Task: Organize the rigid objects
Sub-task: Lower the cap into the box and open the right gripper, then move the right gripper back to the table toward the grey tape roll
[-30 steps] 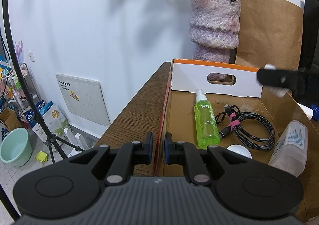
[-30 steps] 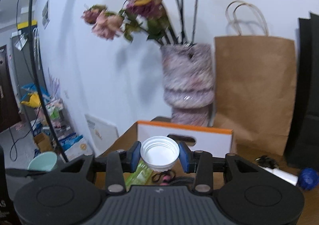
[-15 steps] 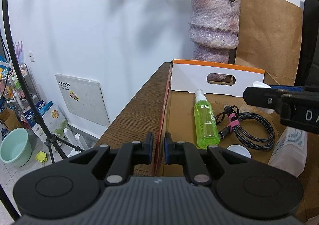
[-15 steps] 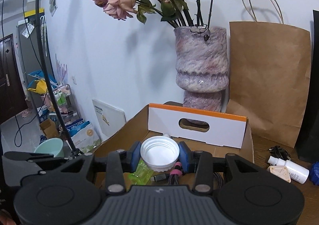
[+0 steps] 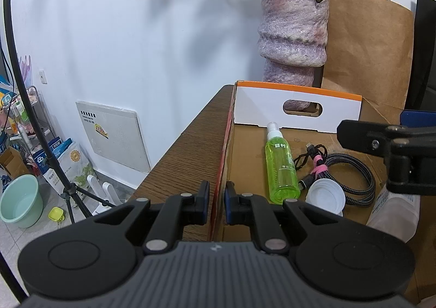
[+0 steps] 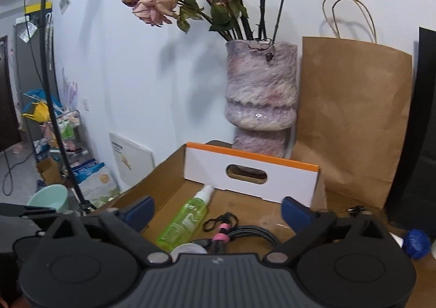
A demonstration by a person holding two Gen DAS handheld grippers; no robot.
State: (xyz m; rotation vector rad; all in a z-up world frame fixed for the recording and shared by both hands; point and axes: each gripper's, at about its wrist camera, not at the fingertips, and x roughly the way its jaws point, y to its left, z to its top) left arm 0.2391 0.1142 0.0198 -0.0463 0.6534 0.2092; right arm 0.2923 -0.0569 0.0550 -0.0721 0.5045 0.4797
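Note:
An open cardboard box (image 5: pixel 297 114) (image 6: pixel 250 174) holds a green spray bottle (image 5: pixel 282 166) (image 6: pixel 185 222), a coiled braided cable (image 5: pixel 351 171) (image 6: pixel 245 234) and a clear bottle (image 5: pixel 395 212). A white cap (image 5: pixel 325 194) (image 6: pixel 188 249) lies tilted on the box floor beside the green bottle, free of any grip. My right gripper (image 6: pixel 217 209) hovers over the box; its jaws are opening wide with nothing between them. One of its fingers (image 5: pixel 362 134) shows in the left wrist view. My left gripper (image 5: pixel 217 199) is shut on the box's red-edged left wall.
The box sits on a wooden table (image 5: pixel 190 149) whose left edge drops to the floor. Behind it stand a purple vase (image 6: pixel 261 98) with dried roses and a brown paper bag (image 6: pixel 354 117). A blue ball (image 6: pixel 417 242) lies to the right. A tripod (image 5: pixel 41 122) stands at left.
The right gripper came down over the box and opened. The white cap it held now lies in the box. The left gripper kept still on the box wall.

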